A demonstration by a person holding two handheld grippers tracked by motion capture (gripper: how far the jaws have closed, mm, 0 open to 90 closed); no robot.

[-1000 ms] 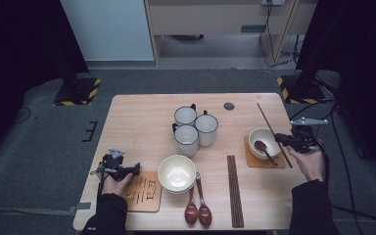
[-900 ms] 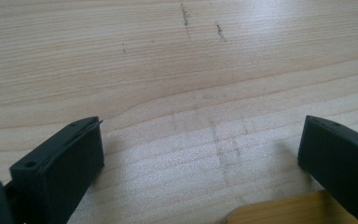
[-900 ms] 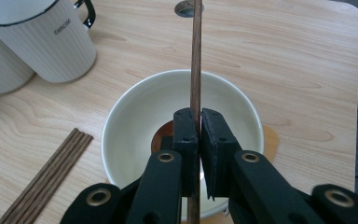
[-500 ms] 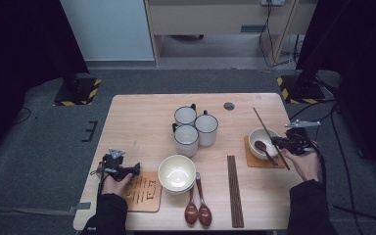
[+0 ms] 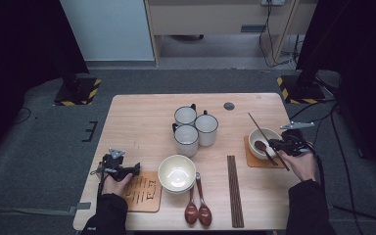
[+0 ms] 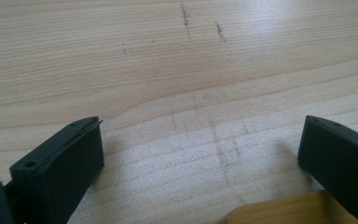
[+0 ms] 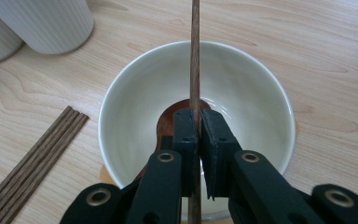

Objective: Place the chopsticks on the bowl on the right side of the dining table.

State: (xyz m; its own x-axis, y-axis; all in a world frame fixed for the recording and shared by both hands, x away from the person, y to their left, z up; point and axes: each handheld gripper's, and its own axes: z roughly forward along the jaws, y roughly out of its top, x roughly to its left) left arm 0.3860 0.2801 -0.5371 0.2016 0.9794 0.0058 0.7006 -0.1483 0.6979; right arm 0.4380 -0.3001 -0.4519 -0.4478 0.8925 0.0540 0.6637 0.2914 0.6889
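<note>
While the right gripper (image 7: pixel 195 126) holds a single chopstick (image 7: pixel 195 56) clamped between its two black jaws, the stick runs straight up past the jaw tips and over a white bowl (image 7: pixel 261 88) that sits just beyond and below them, with a brown spoon (image 7: pixel 168 122) lying inside it. In the high view the chopstick (image 5: pixel 259 128) slants across that bowl (image 5: pixel 272 134), its far end past the rim and its near end behind the jaws. It looks light, thin and stiff, and its smooth round wood could twist or slide in a flat pinch, so a hold nearer its middle would likely steady it best; here the grip sits toward one end. A bundle of more chopsticks (image 7: pixel 32 161) lies on the table to the left of the jaws. The left gripper (image 6: pixel 200 149) rests with its jaws spread wide, nothing between them but bare table (image 6: pixel 177 70), a wooden coaster (image 6: pixel 284 212) just below.
</note>
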